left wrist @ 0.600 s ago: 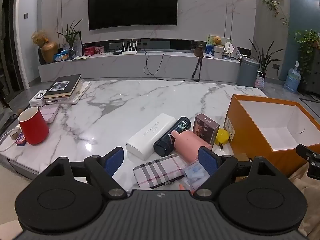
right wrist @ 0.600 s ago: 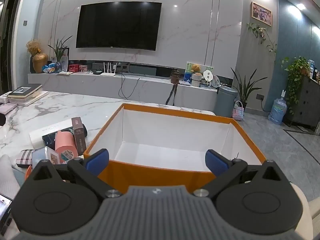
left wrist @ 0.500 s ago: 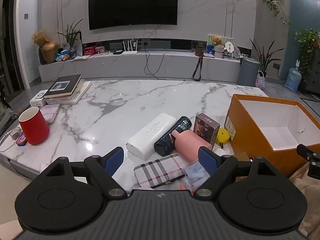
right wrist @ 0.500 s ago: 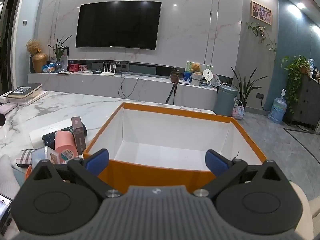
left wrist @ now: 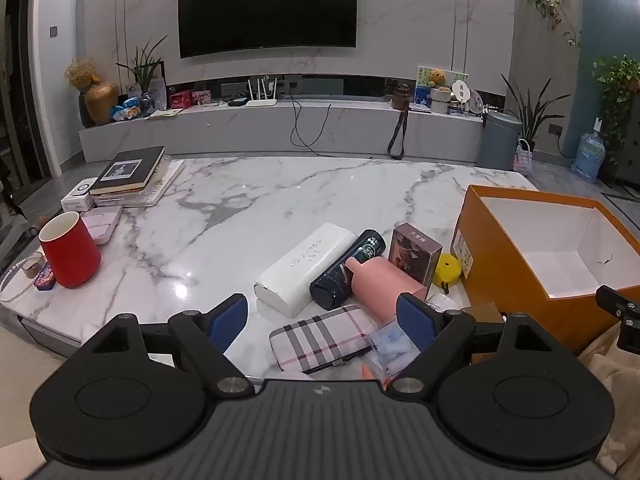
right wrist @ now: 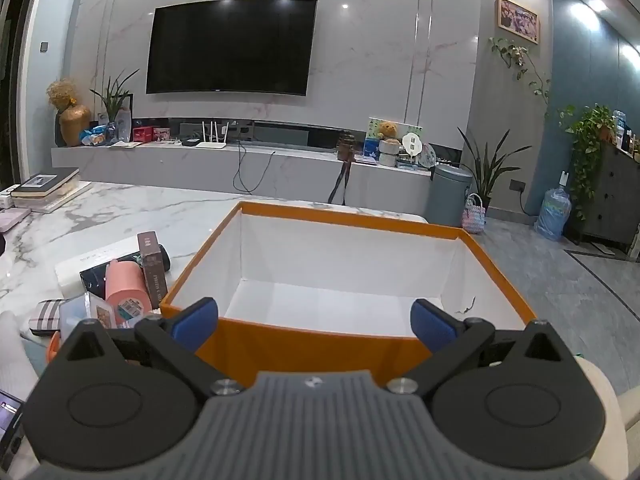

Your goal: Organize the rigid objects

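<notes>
We hold the left claw low over the near edge of the marble bench, its blue pads spread wide with nothing between them. Just ahead of it lies the cluster of rigid things: a plaid case flat at the near edge, a clear plastic packet touching its right end, and behind them a white oblong case, a dark bottle and a pink bottle, all three lying on their sides and side by side. A small maroon box stands upright just behind the pink bottle, with a yellow round item between it and the orange box.

The orange box sits at the right end of the bench, open at the top. Its white inside shows only a small dark speck near the right wall; we cannot tell what that is. None of the cluster is in it.

Our right claw hovers above the near wall of the orange box, pads wide apart, gripping nothing.

At the left end a red cup stands upright; its contents do not show. Behind it a dark book tops a stack.
</notes>
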A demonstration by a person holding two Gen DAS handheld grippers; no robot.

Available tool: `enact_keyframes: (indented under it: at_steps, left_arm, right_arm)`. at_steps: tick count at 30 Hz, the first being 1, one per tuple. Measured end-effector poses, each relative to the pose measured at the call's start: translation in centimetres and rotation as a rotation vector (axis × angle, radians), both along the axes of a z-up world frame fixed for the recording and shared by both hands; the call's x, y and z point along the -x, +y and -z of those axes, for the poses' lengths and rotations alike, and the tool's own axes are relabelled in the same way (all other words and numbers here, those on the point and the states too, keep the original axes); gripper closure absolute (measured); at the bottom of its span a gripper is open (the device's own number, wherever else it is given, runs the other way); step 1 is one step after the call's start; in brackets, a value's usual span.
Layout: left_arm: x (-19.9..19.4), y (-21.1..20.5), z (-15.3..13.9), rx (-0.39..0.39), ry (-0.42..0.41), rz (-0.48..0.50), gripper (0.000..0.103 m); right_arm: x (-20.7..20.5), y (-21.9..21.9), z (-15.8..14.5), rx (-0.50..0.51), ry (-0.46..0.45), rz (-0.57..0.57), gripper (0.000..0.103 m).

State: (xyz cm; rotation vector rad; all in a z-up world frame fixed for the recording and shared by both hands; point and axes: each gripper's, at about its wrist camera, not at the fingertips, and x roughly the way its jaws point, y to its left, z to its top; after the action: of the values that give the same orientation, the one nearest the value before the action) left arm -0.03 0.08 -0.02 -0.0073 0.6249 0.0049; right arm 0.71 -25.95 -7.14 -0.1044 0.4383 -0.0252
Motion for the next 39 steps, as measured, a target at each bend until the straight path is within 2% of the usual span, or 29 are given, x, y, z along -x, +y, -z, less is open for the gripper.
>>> enact_keyframes:
  at_steps: [4, 9, 12, 39]
  left_arm:
    - [0.12, 0.65, 0.50, 0.036, -0.001, 0.000, 0.011]
    - [-0.06, 0.32, 0.38, 0.013, 0.024, -0.015, 0.012]
    - [-0.10, 0.48, 0.34, 0.025, 0.035, -0.015, 0.015]
    - [0.00, 0.01, 0.26, 0.019, 0.030, 0.010, 0.016]
  right_arm:
    - [-0.10, -0.07, 0.09, -0.001, 0.003, 0.001, 0.002]
    - [-0.12, -0.04, 0.07, -0.001, 0.006, 0.000, 0.002]
    - [-0.09, -0.01, 0.02, -0.001, 0.009, -0.001, 0.002]
    - [-0.27, -0.21, 0.15, -0.010, 0.022, 0.004, 0.002]
